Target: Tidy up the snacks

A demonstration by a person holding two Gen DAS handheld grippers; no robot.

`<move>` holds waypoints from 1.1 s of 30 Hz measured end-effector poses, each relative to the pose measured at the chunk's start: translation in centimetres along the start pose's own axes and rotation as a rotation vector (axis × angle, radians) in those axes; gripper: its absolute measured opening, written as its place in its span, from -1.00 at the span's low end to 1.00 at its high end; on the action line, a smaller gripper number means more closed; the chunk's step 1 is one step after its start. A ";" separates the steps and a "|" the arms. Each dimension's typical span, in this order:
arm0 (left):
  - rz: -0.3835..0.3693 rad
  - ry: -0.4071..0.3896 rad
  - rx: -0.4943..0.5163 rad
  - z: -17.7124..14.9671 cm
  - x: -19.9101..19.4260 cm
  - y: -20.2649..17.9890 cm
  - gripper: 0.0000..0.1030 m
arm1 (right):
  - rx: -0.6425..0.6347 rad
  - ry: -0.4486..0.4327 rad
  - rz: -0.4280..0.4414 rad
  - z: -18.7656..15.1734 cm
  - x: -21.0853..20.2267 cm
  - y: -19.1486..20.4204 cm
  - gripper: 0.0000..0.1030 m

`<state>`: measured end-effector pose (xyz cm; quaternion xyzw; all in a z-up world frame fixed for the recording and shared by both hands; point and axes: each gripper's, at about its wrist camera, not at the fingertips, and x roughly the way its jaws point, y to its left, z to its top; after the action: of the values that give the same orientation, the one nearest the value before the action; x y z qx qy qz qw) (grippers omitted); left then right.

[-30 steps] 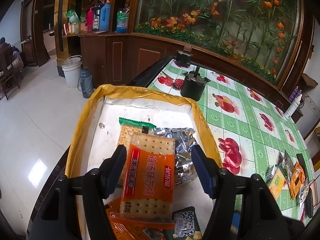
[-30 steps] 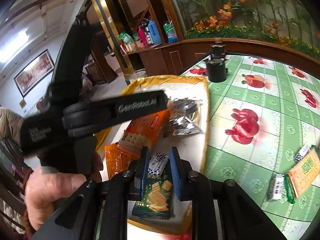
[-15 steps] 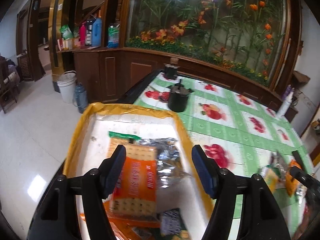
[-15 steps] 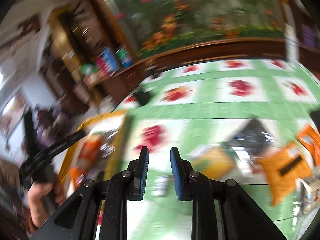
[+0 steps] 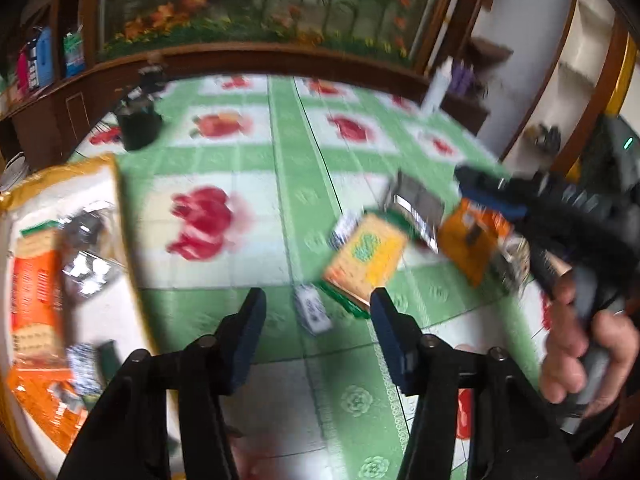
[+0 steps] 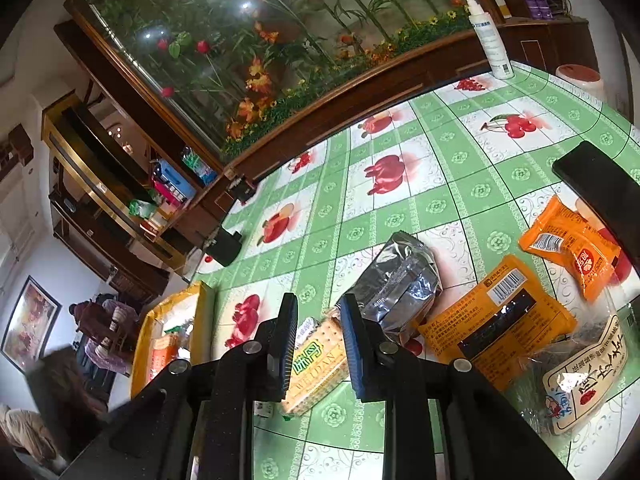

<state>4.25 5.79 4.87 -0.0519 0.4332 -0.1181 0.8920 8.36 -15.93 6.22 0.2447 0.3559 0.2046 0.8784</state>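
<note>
Two handheld grippers hovered over a green fruit-patterned tablecloth [image 6: 472, 152] strewn with snack packets. The right gripper [image 6: 318, 346] had its jaws nearly together with nothing pinched; a yellow cracker packet [image 6: 320, 364] lay on the cloth just beneath and beyond its tips, seen through the narrow gap. Beside it to the right lay a silver foil packet [image 6: 400, 280], then an orange packet [image 6: 500, 316]. The left gripper [image 5: 316, 336] was closing its half-parted jaws on nothing, a small white packet [image 5: 312, 312] lying on the cloth between them. The yellow-rimmed tray [image 5: 116, 200], holding sorted snacks, sat well apart at the table's left end.
</note>
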 end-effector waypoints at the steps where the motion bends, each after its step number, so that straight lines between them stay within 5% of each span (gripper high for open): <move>1: 0.037 0.019 0.002 -0.1 0.8 -0.2 0.01 | 0.003 -0.002 0.005 0.0 -0.1 0.0 -0.53; 5: 0.111 0.056 0.024 -0.6 3.1 -0.5 -0.12 | 0.001 0.006 0.016 0.0 0.2 0.3 -0.53; 7: 0.102 0.085 0.023 -0.7 4.3 -0.3 -0.56 | -0.008 0.012 0.019 -0.1 0.4 0.5 -0.53; 10: 0.141 0.064 0.059 -0.6 4.5 -0.5 -0.75 | -0.033 0.021 0.016 -0.4 0.7 1.0 -0.53; 17: 0.046 -0.047 0.008 -0.5 1.7 0.6 -0.75 | -0.118 0.066 -0.005 -1.4 2.5 2.2 -0.53; 26: 0.099 -0.214 -0.123 0.6 -2.7 4.6 -0.75 | -0.217 0.248 0.085 -3.7 8.4 7.4 -0.53; 33: 0.104 -0.196 -0.118 0.7 -2.2 5.0 -0.75 | -0.317 0.361 -0.073 -6.0 12.2 9.5 -0.53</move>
<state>4.36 11.18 6.01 -0.0930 0.3522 -0.0402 0.9304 10.30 -0.20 1.51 0.0503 0.4794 0.2665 0.8347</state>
